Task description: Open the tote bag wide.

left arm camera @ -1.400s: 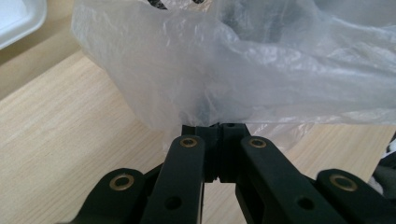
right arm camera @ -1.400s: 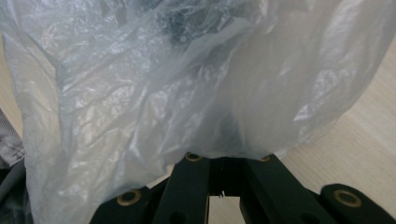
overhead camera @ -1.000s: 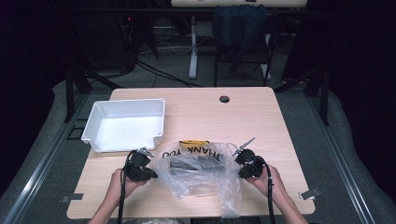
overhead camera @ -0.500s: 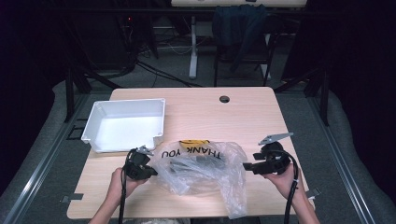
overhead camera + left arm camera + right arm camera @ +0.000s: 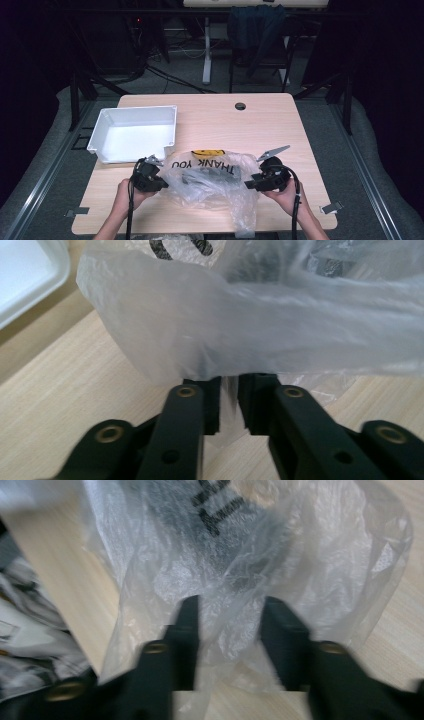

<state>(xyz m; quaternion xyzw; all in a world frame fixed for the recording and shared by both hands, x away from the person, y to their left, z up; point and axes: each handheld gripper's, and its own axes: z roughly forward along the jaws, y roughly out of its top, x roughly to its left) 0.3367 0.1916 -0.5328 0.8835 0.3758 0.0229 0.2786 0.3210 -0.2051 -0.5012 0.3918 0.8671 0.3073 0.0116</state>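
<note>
Crumpled plastic bag (image 5: 212, 180) blocks your near-centre lane, spanning the gap between left gripper (image 5: 159, 181) and right gripper (image 5: 250, 182). White bin (image 5: 132, 134) walls off far left. Bare table (image 5: 260, 125) beyond bag and right of bin gives you open passage.

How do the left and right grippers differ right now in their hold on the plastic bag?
The left gripper has a narrow gap with a thin fold of the plastic bag in it; the right gripper stands wider, with loose film between its jaws. The left view is sharp, the right blurred. The left's jaws have just been opening, the right's closing. Both sit at the bag's edges.
</note>
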